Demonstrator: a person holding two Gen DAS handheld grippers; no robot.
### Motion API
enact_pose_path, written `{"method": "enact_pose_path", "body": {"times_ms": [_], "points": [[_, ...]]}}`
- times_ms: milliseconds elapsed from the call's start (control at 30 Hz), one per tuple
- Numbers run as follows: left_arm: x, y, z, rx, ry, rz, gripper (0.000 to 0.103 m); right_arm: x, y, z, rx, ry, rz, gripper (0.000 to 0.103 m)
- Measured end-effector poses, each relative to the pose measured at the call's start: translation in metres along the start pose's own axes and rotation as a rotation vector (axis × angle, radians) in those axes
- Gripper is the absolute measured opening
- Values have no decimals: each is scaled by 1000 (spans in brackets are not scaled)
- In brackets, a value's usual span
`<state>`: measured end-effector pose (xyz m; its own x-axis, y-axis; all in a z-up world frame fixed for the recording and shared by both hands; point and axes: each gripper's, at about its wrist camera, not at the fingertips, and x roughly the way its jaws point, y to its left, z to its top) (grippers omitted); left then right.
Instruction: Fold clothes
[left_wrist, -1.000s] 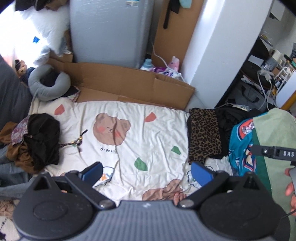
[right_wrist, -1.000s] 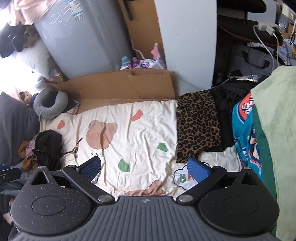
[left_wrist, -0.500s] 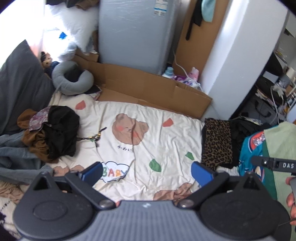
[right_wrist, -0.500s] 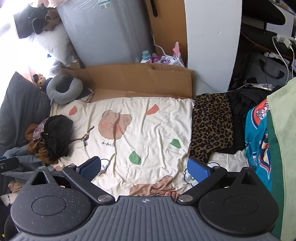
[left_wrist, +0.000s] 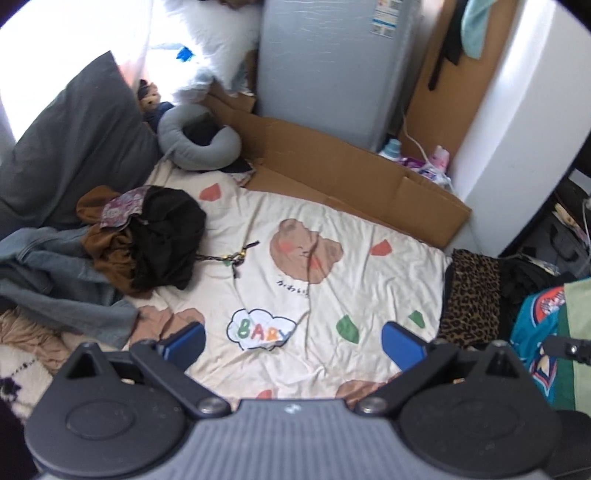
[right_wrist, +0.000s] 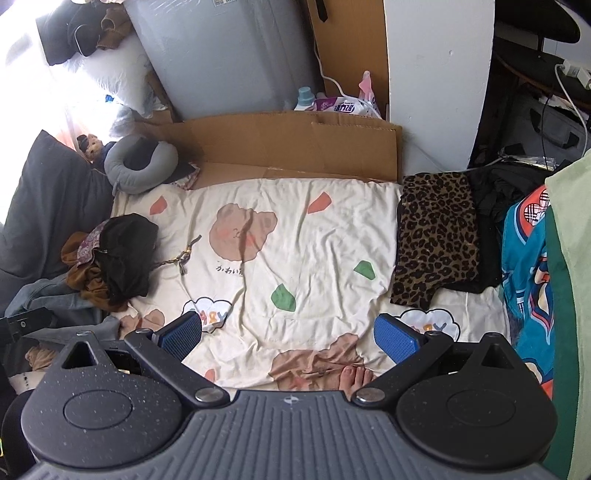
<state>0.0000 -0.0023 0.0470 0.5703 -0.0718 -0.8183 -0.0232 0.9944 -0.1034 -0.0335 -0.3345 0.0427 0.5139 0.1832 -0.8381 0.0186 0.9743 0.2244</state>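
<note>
Left claw (left_wrist: 293, 341) now farther left.

A cream bedsheet (right_wrist: 314, 266) printed with bears and coloured patches covers the bed. Along its far edge lies flattened brown cardboard (right_wrist: 295, 144), and behind that stands a grey cabinet (right_wrist: 229, 55) beside a white wall column (right_wrist: 439, 81). At the sheet's left end sit a dark grey pillow (left_wrist: 70, 147) and a grey neck pillow (left_wrist: 199, 147) — above them, strong daylight from a window (left_wrist: 55, 44) washes everything out. Right of the column the room is dim — cables and dark clutter.
</note>
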Motion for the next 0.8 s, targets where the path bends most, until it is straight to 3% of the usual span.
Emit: {"method": "enact_pose_path", "body": {"times_ms": [367, 800], "points": [[8, -3, -8, 21, 35, 22, 102, 1, 33, -11, -121, 37, -6, 102], [11, -12, -8, 79, 54, 47, 102, 6, 19, -5, -76, 55, -4, 102]]}}
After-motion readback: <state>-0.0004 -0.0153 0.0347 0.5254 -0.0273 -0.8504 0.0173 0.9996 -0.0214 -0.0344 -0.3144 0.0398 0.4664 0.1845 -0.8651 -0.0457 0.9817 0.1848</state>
